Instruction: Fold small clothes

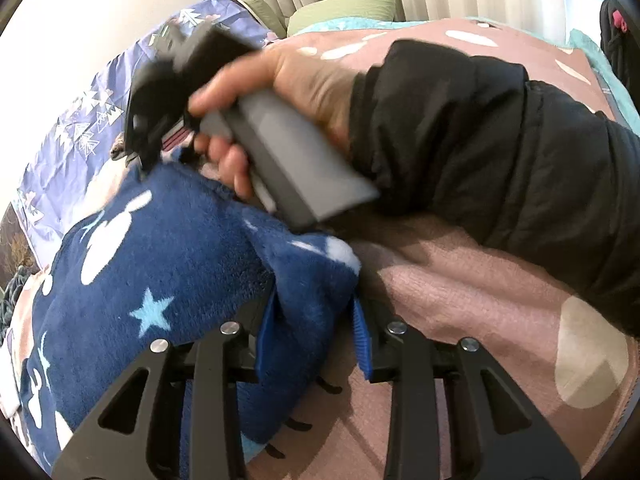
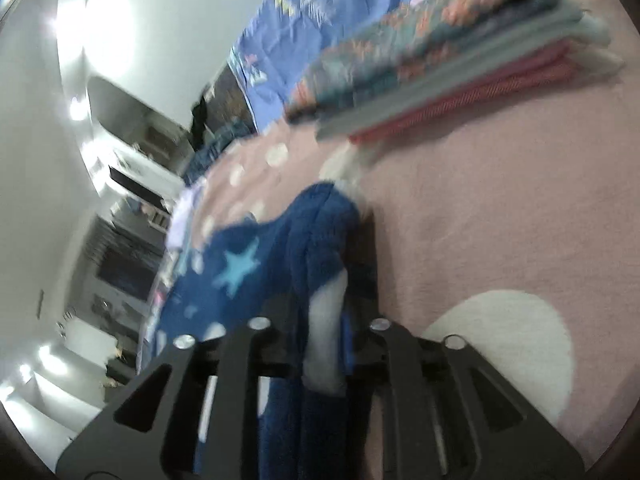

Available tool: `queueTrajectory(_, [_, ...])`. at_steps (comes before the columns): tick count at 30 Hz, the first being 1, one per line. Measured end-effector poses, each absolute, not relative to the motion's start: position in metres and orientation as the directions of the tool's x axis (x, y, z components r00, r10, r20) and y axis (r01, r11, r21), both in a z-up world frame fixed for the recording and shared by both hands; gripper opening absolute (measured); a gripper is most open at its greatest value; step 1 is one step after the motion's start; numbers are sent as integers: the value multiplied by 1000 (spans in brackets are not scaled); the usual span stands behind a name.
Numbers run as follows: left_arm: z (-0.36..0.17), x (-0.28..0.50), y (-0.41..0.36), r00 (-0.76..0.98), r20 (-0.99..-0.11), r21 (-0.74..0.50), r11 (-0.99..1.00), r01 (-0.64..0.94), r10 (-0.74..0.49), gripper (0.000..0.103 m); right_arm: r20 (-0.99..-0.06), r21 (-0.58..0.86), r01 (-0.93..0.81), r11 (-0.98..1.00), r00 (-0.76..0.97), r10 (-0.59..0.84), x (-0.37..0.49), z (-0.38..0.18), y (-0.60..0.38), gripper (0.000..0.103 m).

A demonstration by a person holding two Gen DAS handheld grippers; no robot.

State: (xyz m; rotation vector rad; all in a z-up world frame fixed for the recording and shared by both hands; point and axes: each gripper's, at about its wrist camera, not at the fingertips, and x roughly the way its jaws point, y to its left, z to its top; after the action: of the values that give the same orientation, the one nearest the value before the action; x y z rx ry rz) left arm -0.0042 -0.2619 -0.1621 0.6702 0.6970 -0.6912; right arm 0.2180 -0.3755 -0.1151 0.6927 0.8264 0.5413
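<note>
While the left wrist view looks across the pink blanket (image 1: 460, 280), the left gripper (image 1: 316, 332) is clamped on a corner of the blue star-print garment (image 1: 160, 264), which lies on the blanket; beyond it the right hand (image 1: 280, 92) grips its tool at the garment's far edge. From the right wrist view, the right gripper (image 2: 320, 344) pinches a bunched blue edge, with a folded stack (image 2: 440, 60) farther up the blanket. Carrying both corners level, with the fabric taut, should give a straight crease.
</note>
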Motion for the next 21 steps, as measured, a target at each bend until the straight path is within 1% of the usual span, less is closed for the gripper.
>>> queueTrajectory(1, [-162,-4,-260,574,-748,307,593,745,-334,34,-480,710,-140,691,621,619,210,-108,-385,48])
queueTrajectory(2, [-162,-5,-259,576,-746,306,596,742,-335,36,-479,700,-122,704,651,589,204,-104,-395,48])
queueTrajectory(3, [-161,-5,-259,580,-743,307,600,739,-334,36,-474,707,-114,698,656,587,201,-100,-402,38])
queueTrajectory(4, [-157,-4,-255,582,-740,304,605,736,-336,37,-455,729,-127,672,644,615,197,-95,-408,32])
queueTrajectory(5, [-155,-4,-255,582,-739,299,610,734,-338,37,-422,743,-167,648,635,647,193,-89,-412,24])
queueTrajectory(6, [-152,-5,-253,581,-739,291,616,732,-341,37,-375,738,-241,630,630,680,184,-78,-411,18])
queueTrajectory(7, [-146,-4,-246,579,-736,273,628,728,-351,37,-352,720,-297,627,622,699,182,-71,-397,16])
queueTrajectory(9, [-137,-4,-236,578,-731,248,648,720,-363,37,-323,669,-433,604,563,761,171,-60,-378,15])
queueTrajectory(10, [-130,-4,-224,591,-722,242,668,703,-360,37,-348,638,-464,615,539,767,166,-60,-355,15])
queueTrajectory(11, [-126,-3,-216,598,-718,239,680,693,-356,37,-410,594,-457,662,536,738,167,-67,-343,15])
queueTrajectory(12, [-118,-2,-199,619,-708,233,713,661,-341,37,-512,520,-406,751,556,655,174,-80,-331,9])
queueTrajectory(13, [-112,-2,-185,641,-697,232,745,625,-321,37,-637,381,-349,856,572,517,183,-105,-313,6])
queueTrajectory(14, [-108,-2,-172,655,-690,225,770,597,-306,37,-647,371,-357,857,562,515,185,-112,-307,6])
queueTrajectory(15, [-100,-2,-147,674,-681,200,813,548,-287,37,-631,389,-359,849,567,529,184,-108,-311,7])
queueTrajectory(16, [-96,-3,-131,685,-675,182,838,515,-274,37,-584,428,-364,827,587,560,180,-101,-321,8])
queueTrajectory(17, [-90,-5,-107,704,-664,159,873,461,-251,38,-560,457,-362,813,592,579,179,-101,-328,10])
queueTrajectory(19, [-82,-12,-62,742,-644,141,925,353,-185,42,-551,525,-333,783,568,611,182,-108,-336,9])
queueTrajectory(21, [-78,-20,-20,770,-629,132,960,245,-110,44,-552,535,-301,789,582,597,177,-103,-339,10])
